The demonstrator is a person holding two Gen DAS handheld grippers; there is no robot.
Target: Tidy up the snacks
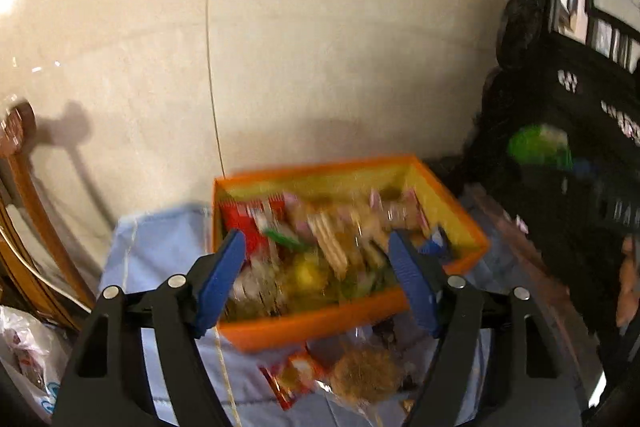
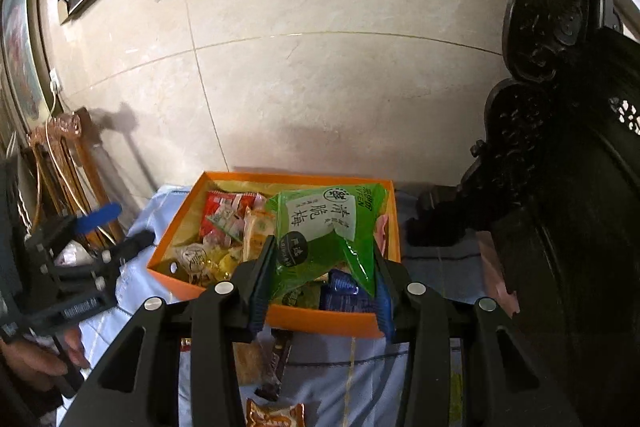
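Hanging above the box (image 2: 276, 319), the green bag (image 2: 324, 227) is pinched in the right tongs (image 2: 320, 279), long axis running away toward the wall. Box lies directly below and ahead. Left tongs (image 1: 316, 279) gape empty, off left, no nearer.

Box on the desk, snacks in it and in front of it

The box (image 2: 276, 319) sits on the desk (image 2: 436, 259) w/ the wall (image 2: 320, 87) right behind it, piled w/ small packets inside. Right tongs (image 2: 322, 275) are over the box's near edge w/ a plum bag (image 2: 324, 227) pinched btwn them, the bag hanging above the box's right half. Left tongs (image 1: 320, 267) are gaping over the box, nothing btwn them. A few loose packets (image 1: 340, 371) lie on the desk in front of the box. Chair (image 2: 68, 163) off to the left by the wall, carved cabinet (image 2: 560, 147) on the right.
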